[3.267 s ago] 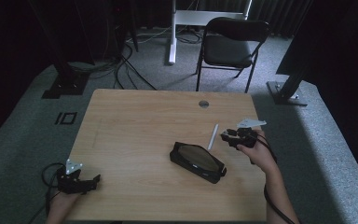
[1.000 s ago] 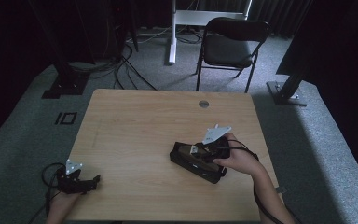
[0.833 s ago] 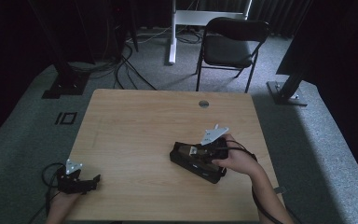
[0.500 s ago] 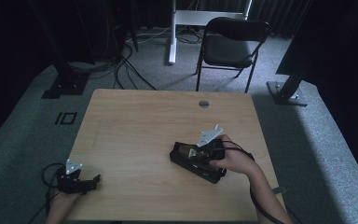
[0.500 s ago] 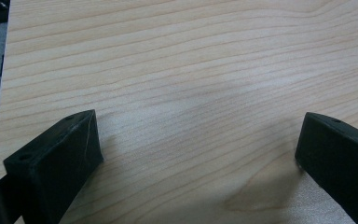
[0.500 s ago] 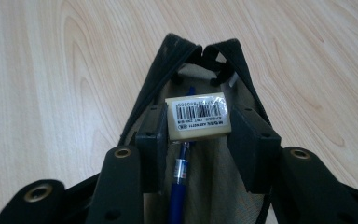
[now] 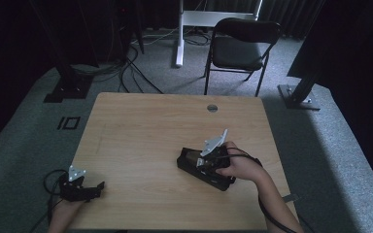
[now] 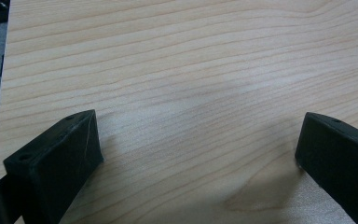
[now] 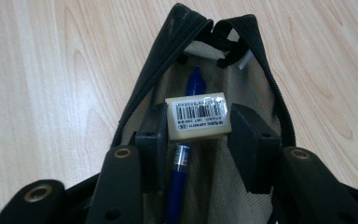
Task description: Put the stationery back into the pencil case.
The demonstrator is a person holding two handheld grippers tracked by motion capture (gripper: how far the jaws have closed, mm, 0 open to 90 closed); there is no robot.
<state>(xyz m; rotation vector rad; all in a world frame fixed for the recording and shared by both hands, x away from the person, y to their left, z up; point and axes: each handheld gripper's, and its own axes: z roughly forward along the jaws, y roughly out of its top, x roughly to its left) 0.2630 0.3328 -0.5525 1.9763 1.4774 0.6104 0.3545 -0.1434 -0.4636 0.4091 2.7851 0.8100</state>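
Note:
A black zip pencil case [image 7: 205, 167] lies open on the table's right half, and my right gripper [image 7: 205, 162] reaches into it from above. In the right gripper view the case's black zip rim [image 9: 168, 56] frames a beige lining. The two black jaws are shut on a white eraser [image 9: 197, 116] with a barcode label, held inside the case's mouth. A blue pen [image 9: 181, 161] lies in the case under the eraser. My left gripper [image 7: 97, 189] rests at the table's front left corner, open, with only bare wood [image 8: 186, 93] between its jaws.
The wooden table [image 7: 145, 131] has a round cable hole [image 7: 212, 108] near its far edge. A black chair [image 7: 240, 46] stands beyond the table on grey carpet. Cables and stand bases lie on the floor at the left.
My right gripper has moved left and slightly towards the person, from the case's far right edge to over its open mouth. The left gripper has stayed in place.

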